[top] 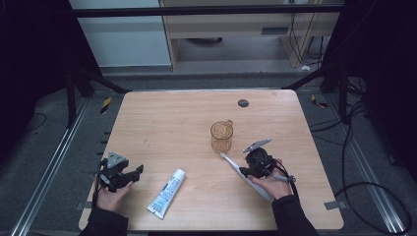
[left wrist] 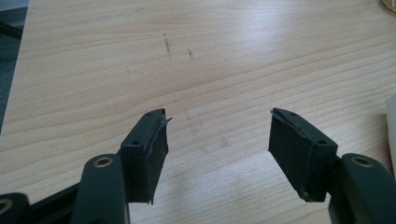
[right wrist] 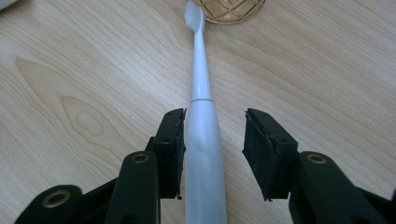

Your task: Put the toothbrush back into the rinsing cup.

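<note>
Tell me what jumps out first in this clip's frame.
The right tool straddles a white toothbrush lying on the table, its jaws open around the handle, one touching it and one apart. The brush head points at an amber cup standing mid-table. To the left a toothpaste tube lies flat, and the left tool is open over bare wood.

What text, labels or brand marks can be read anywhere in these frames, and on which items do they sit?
None can be read.
Toothpaste tube: blue print runs along its white body, too small and blurred to read.
Toothbrush: plain white, no marking visible.
Amber cup: patterned glass, no lettering visible.
Yellow-and-black striped tape on the floor: a hazard marking, no words.
</note>
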The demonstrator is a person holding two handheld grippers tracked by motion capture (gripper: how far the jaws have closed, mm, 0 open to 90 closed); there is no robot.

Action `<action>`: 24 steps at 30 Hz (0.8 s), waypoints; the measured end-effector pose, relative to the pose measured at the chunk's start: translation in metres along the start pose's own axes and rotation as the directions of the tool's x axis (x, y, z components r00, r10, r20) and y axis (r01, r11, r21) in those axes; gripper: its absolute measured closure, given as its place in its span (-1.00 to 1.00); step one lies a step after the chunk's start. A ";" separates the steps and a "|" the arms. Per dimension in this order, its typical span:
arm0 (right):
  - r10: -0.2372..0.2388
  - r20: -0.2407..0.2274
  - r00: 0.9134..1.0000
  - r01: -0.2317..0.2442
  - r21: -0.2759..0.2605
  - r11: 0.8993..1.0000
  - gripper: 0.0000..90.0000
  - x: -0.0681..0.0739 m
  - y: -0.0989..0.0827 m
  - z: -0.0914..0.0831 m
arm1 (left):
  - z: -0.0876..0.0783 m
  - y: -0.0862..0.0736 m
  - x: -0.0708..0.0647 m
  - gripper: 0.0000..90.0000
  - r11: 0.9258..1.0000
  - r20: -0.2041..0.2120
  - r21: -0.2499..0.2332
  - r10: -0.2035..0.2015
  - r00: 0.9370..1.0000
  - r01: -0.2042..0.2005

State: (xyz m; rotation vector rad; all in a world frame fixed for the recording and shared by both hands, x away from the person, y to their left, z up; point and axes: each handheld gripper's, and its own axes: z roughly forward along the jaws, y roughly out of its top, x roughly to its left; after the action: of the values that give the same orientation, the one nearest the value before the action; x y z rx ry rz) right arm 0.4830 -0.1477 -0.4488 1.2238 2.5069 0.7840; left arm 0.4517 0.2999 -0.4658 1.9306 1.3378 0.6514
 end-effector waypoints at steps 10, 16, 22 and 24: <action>-0.005 -0.014 1.000 0.005 0.043 0.999 0.29 0.001 0.001 0.008 | 0.000 0.000 0.000 -0.19 1.000 -0.001 0.002 -0.002 1.000 0.002; -0.005 -0.018 1.000 0.006 0.068 0.998 0.28 0.001 0.003 0.014 | 0.000 0.000 0.000 -0.19 1.000 0.001 0.002 0.000 1.000 0.000; -0.006 -0.015 1.000 0.007 0.101 0.995 0.27 0.001 0.002 0.019 | 0.000 0.000 0.000 -0.19 1.000 0.001 0.002 -0.002 1.000 0.002; -0.005 -0.017 1.000 0.007 0.109 0.994 0.27 0.000 0.001 0.020 | 0.000 0.000 0.000 -0.19 1.000 0.001 0.003 -0.001 1.000 0.001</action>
State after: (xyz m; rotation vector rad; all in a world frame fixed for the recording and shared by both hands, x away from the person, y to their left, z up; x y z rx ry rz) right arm 0.4920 -0.1397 -0.4648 1.2488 2.5963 0.6661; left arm 0.4517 0.2999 -0.4661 1.9329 1.3395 0.6483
